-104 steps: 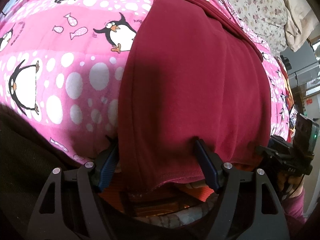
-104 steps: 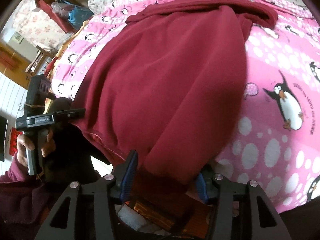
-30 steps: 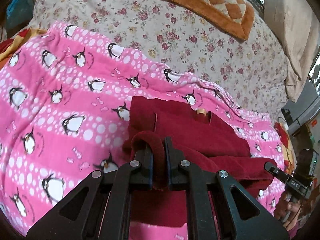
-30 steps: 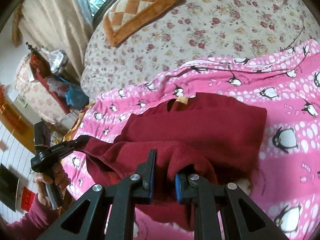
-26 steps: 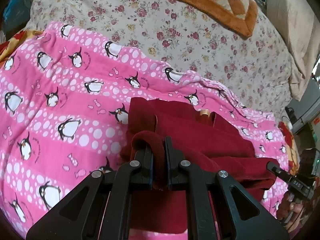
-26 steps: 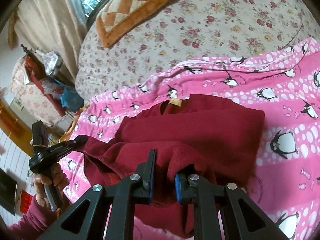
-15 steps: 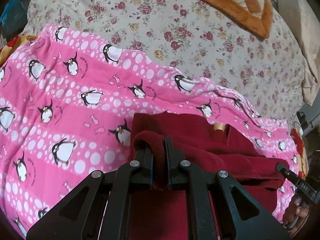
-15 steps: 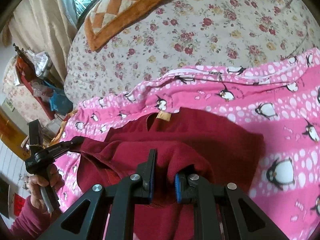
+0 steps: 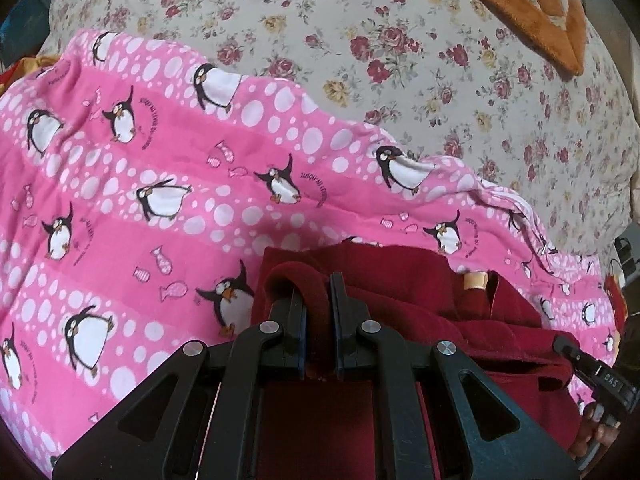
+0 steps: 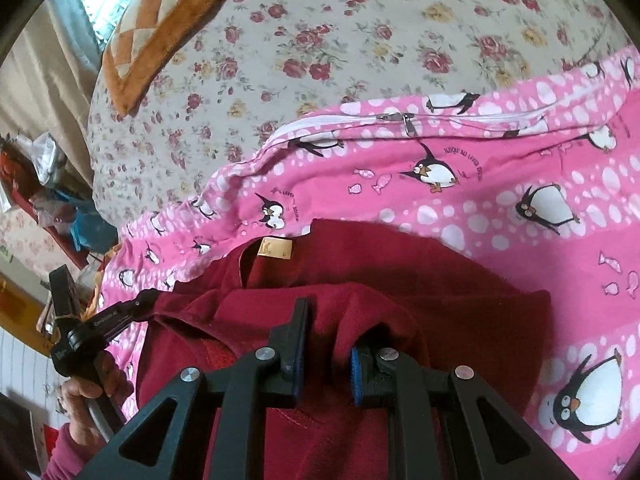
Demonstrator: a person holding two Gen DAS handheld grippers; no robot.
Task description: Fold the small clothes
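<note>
The dark red garment lies on the pink penguin blanket, its collar label at the far edge; the left gripper pinches a fold of its hem between jaws pressed nearly together, and the right gripper clamps another bunch of the same edge, jaws narrowly parted by thick cloth; both hold the hem above the lower layer, seemingly so the near half can be laid squarely toward the collar without dragging the cloth beneath.
</note>
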